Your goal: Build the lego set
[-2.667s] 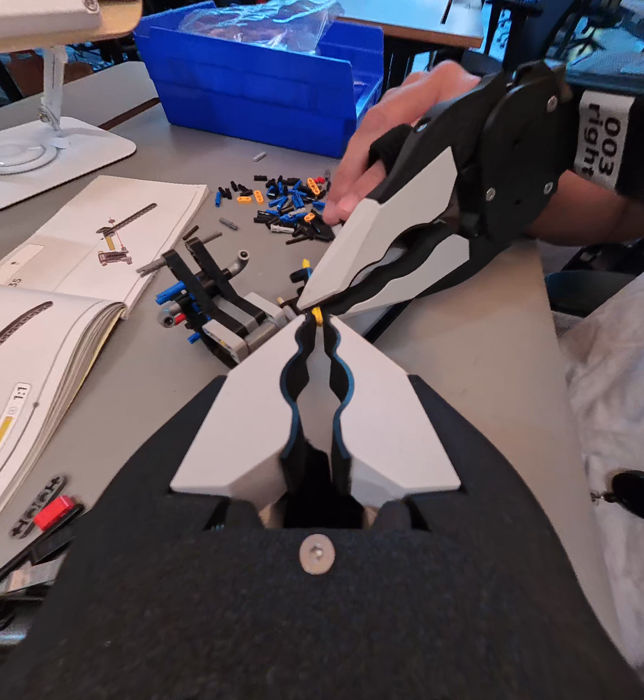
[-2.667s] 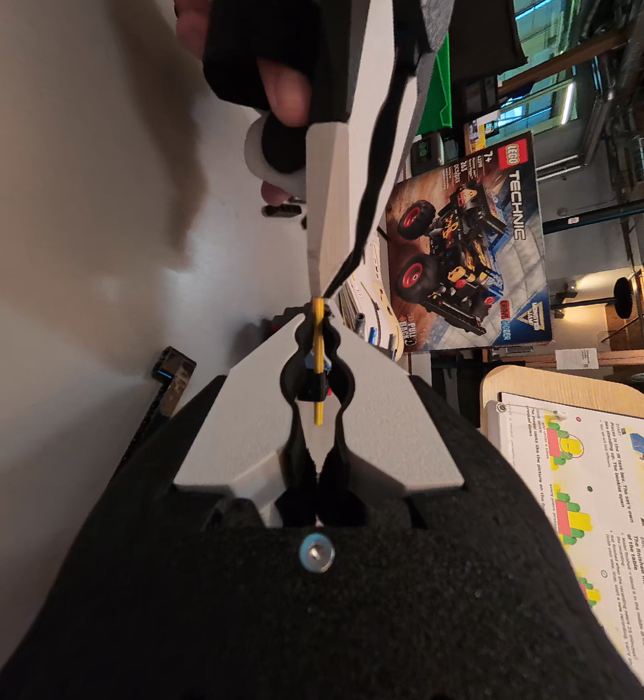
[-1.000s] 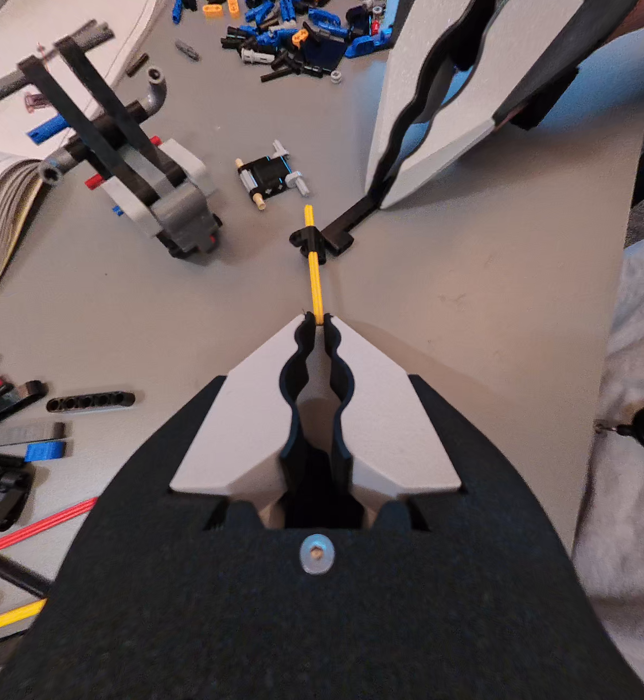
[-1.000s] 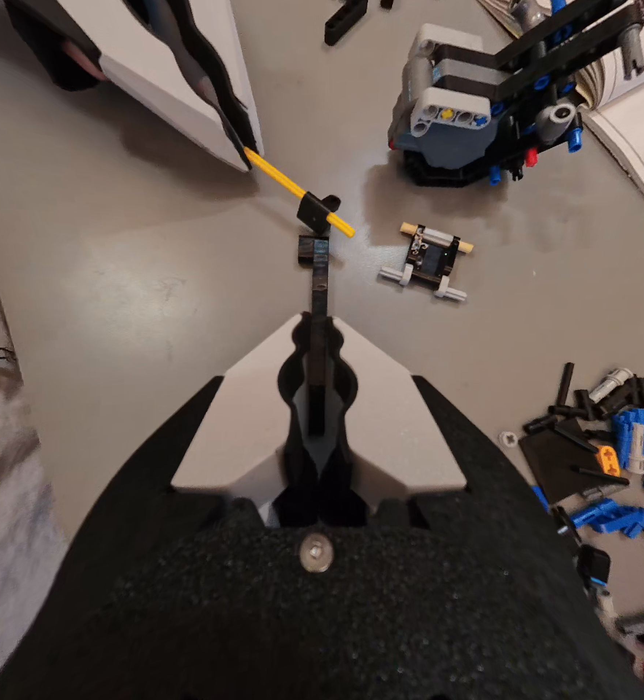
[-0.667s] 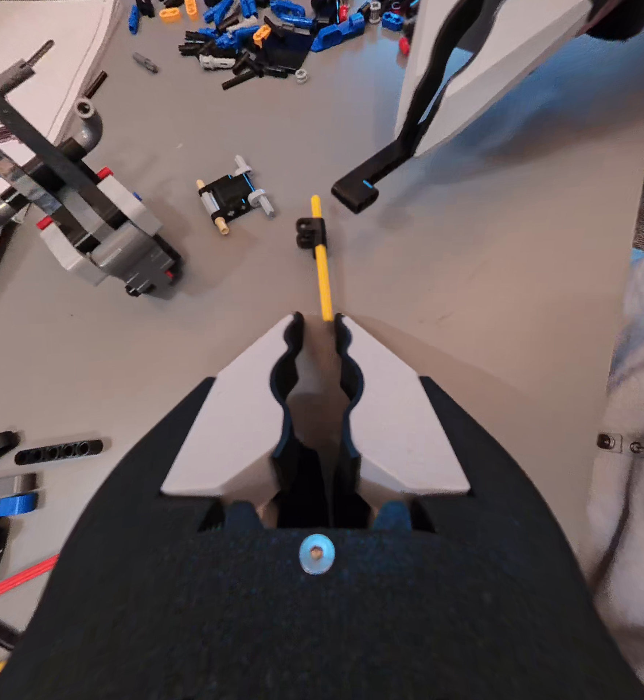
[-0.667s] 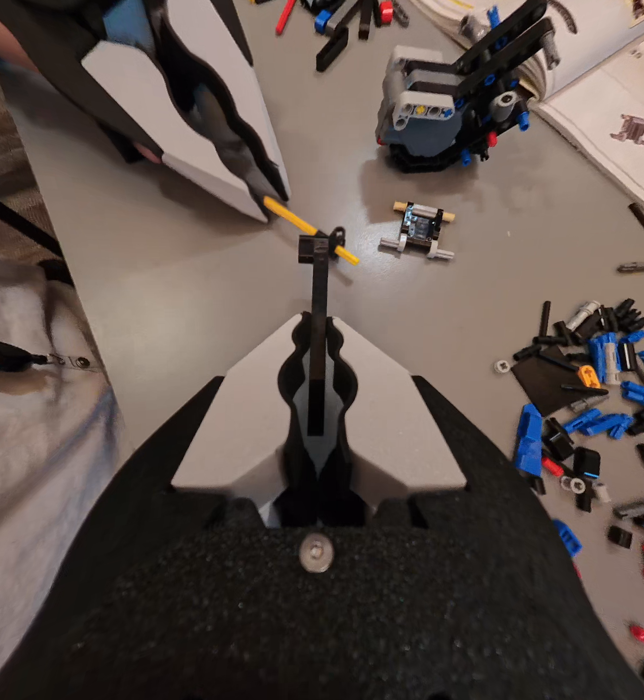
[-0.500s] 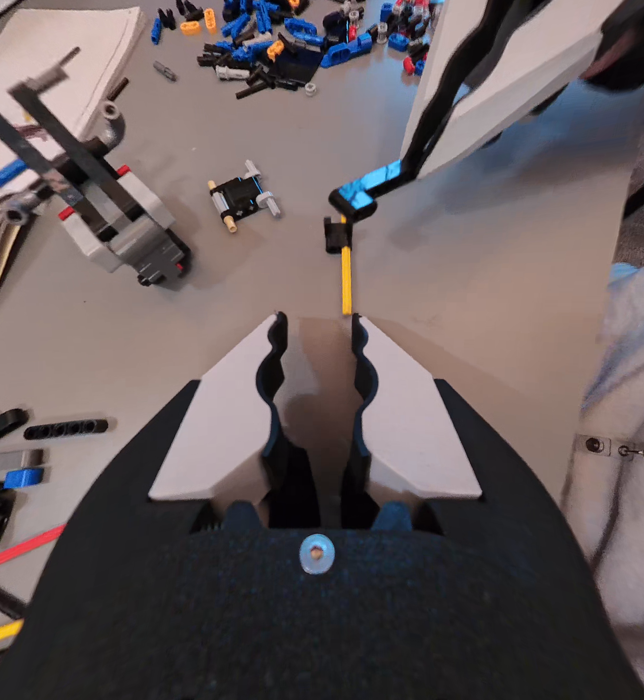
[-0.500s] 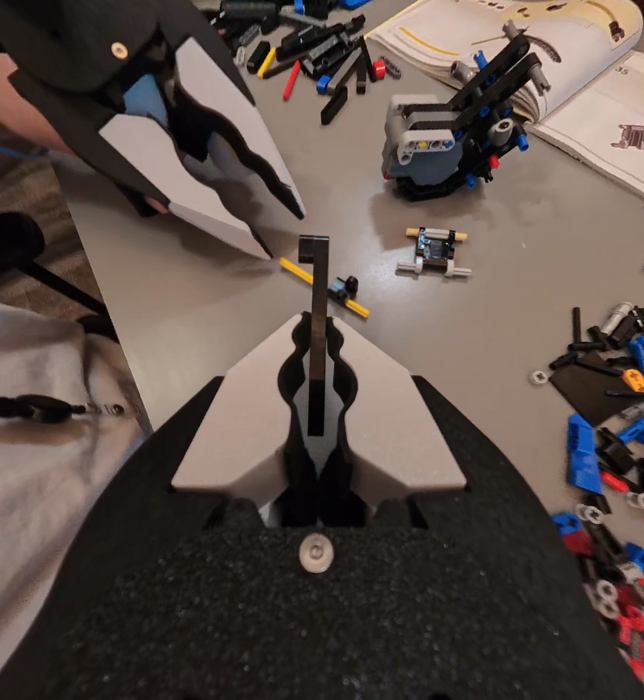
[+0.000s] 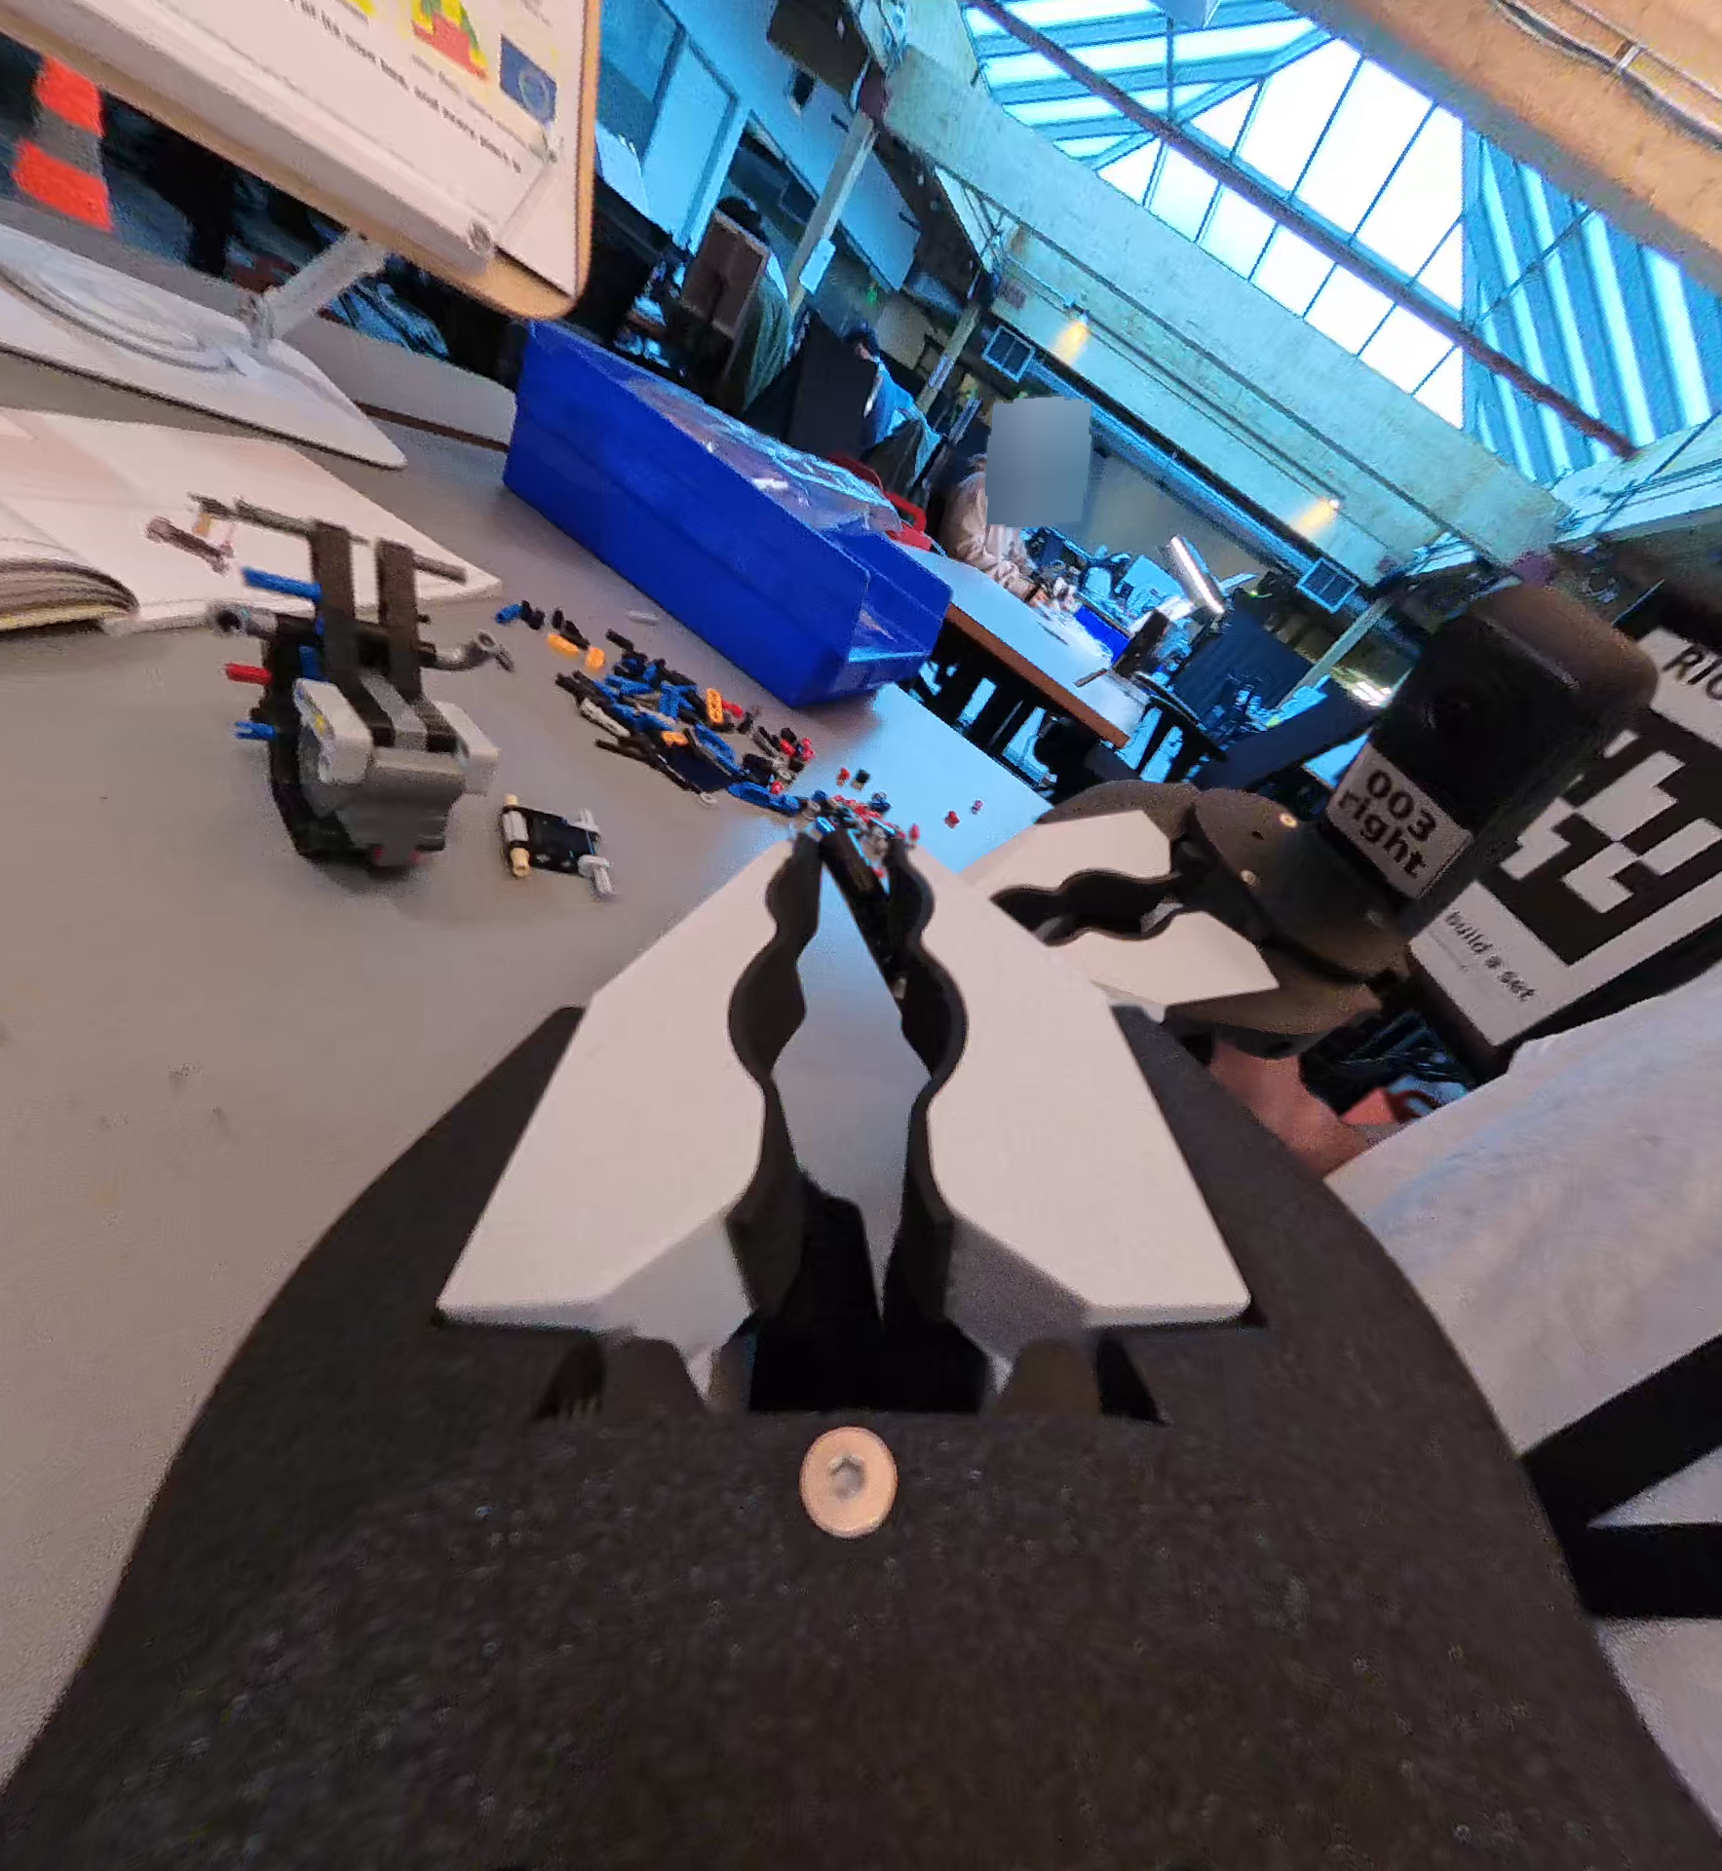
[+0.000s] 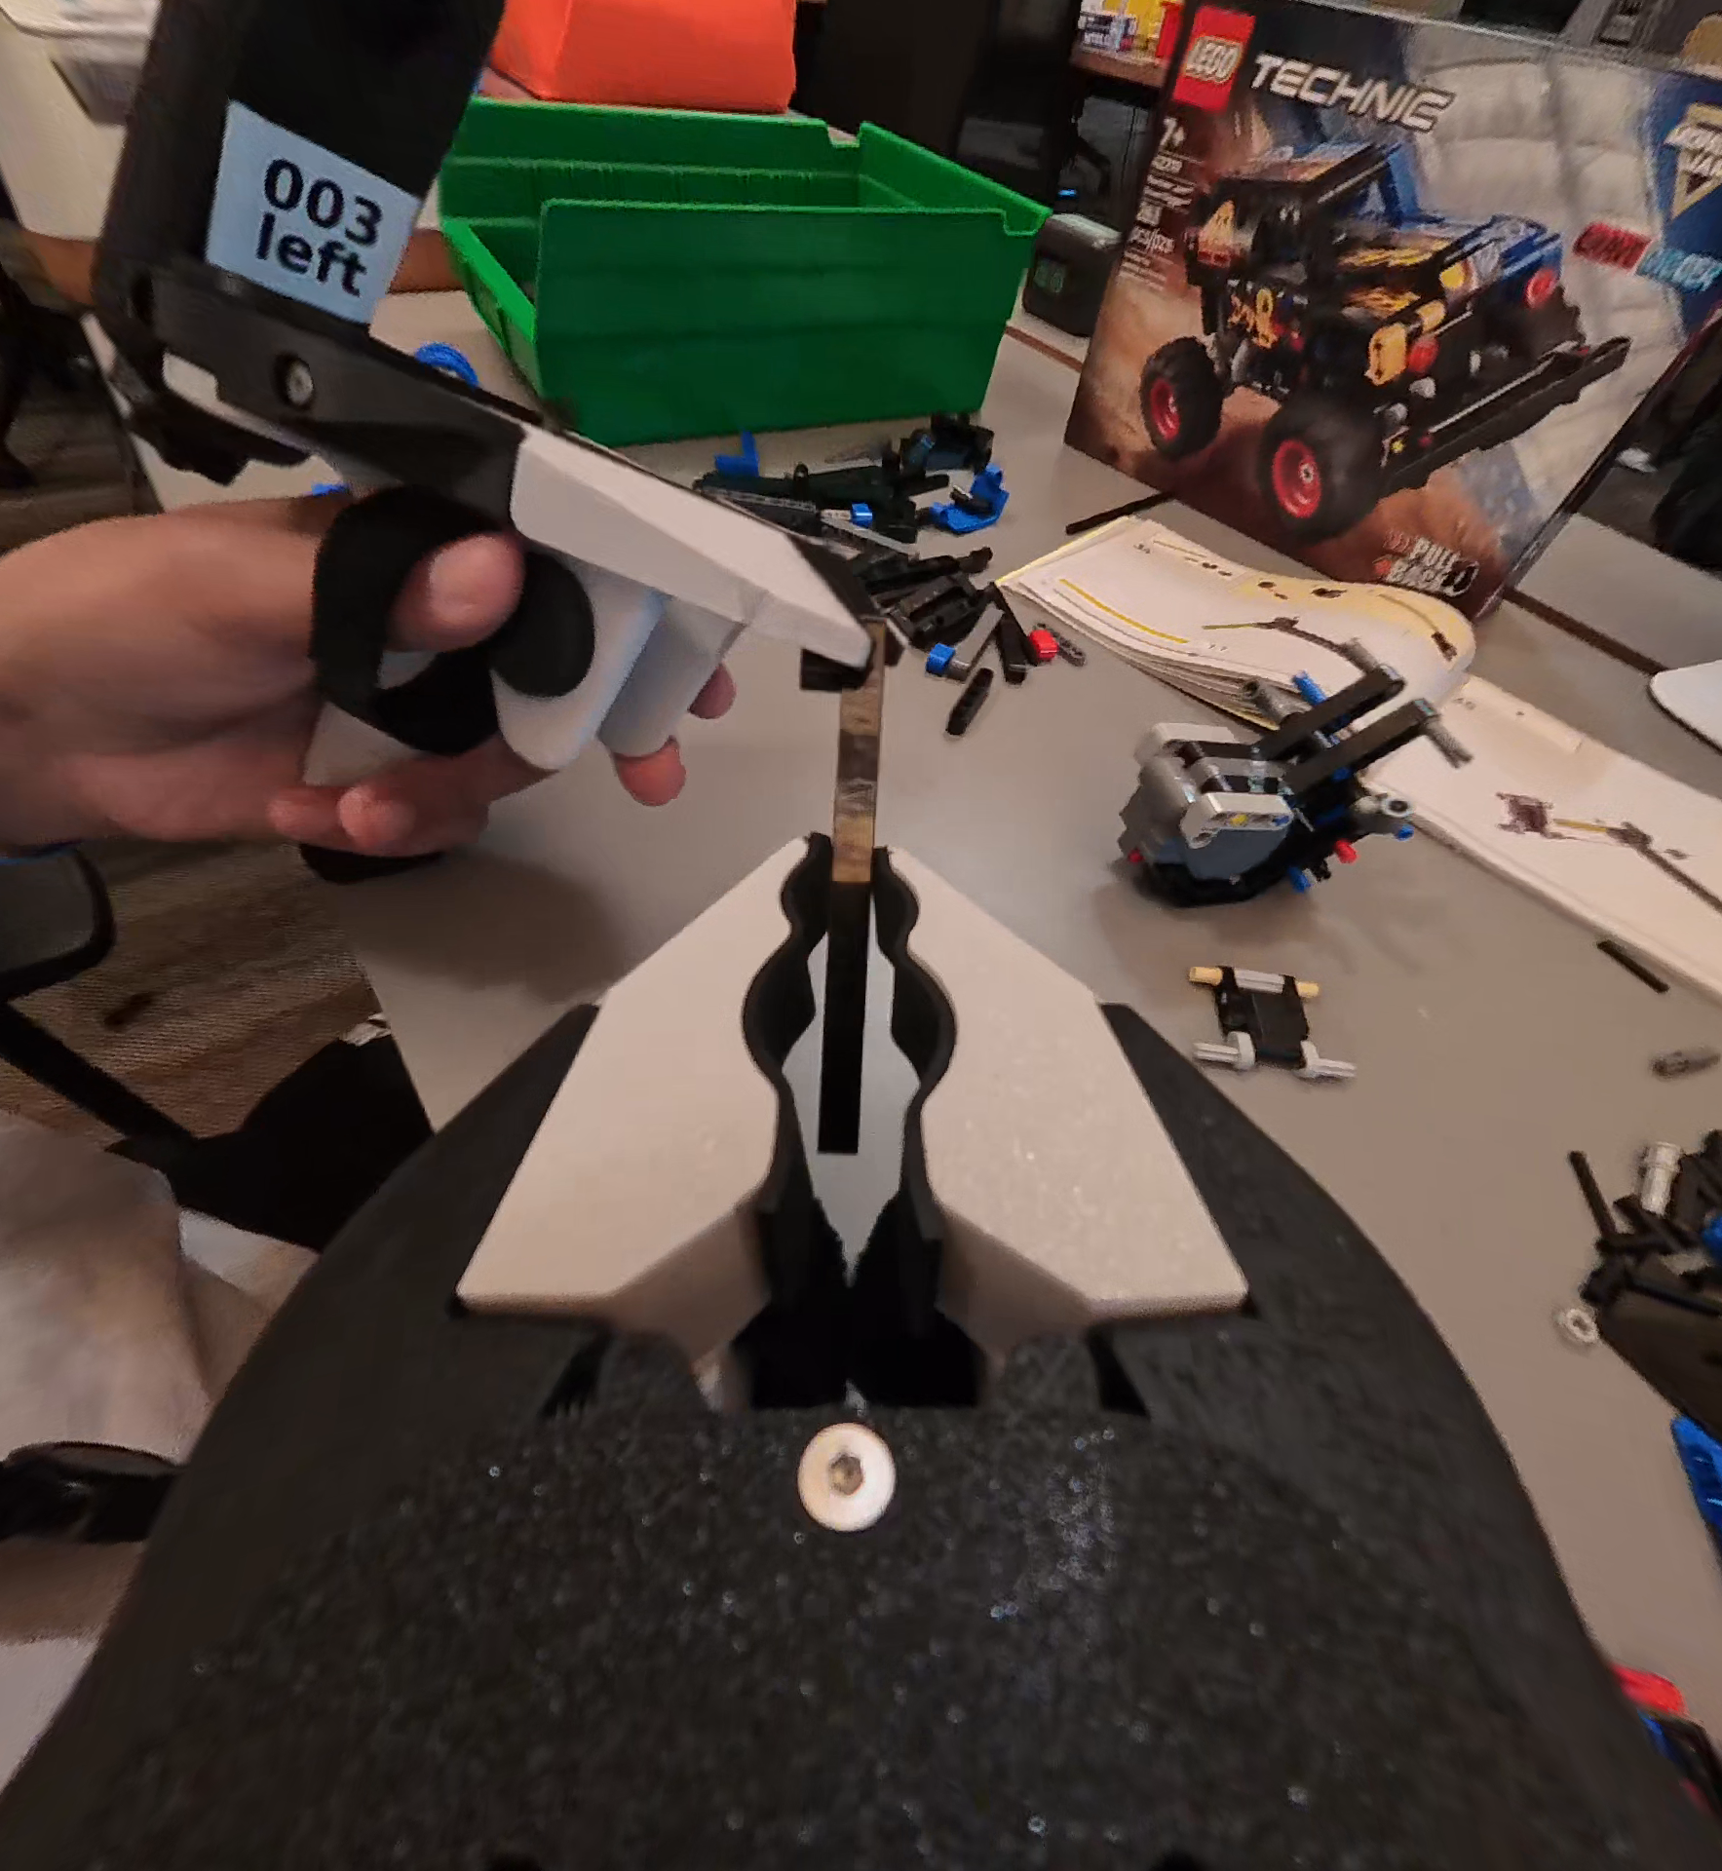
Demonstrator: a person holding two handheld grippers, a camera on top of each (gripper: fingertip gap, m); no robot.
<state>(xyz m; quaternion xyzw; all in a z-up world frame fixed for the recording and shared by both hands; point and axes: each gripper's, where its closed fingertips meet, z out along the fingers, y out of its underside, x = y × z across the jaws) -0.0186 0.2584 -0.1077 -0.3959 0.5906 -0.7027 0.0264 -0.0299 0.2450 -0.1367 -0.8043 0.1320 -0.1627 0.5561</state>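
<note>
My right gripper [image 10: 848, 850] is shut on a long black beam [image 10: 858, 769] and holds it upright above the table. My left gripper [image 10: 841, 633], held by a hand [image 10: 127, 658], meets the beam's top end. In the left wrist view my left gripper [image 9: 854, 856] has its jaws narrowed around the beam [image 9: 872, 911], with the right gripper [image 9: 993, 891] just to the right. The partly built grey and black model [image 10: 1231, 810] stands on the table and also shows in the left wrist view [image 9: 370, 749]. The yellow axle is out of view.
A small black sub-assembly [image 10: 1261, 1018] lies near the model. Loose pieces [image 10: 1707, 1245] lie at the right, more by the open booklet [image 10: 1231, 618]. A green bin [image 10: 735, 294] and the set's box [image 10: 1393, 283] stand behind. A blue bin [image 9: 715, 547] is beyond the pile [image 9: 674, 719]. My two grippers' fingertips are within a few centimetres of each other.
My left gripper opened and dropped the yellow axle on the table, then rose and narrowed on the top end of the black beam. My right gripper lifted the beam clear of the table.
</note>
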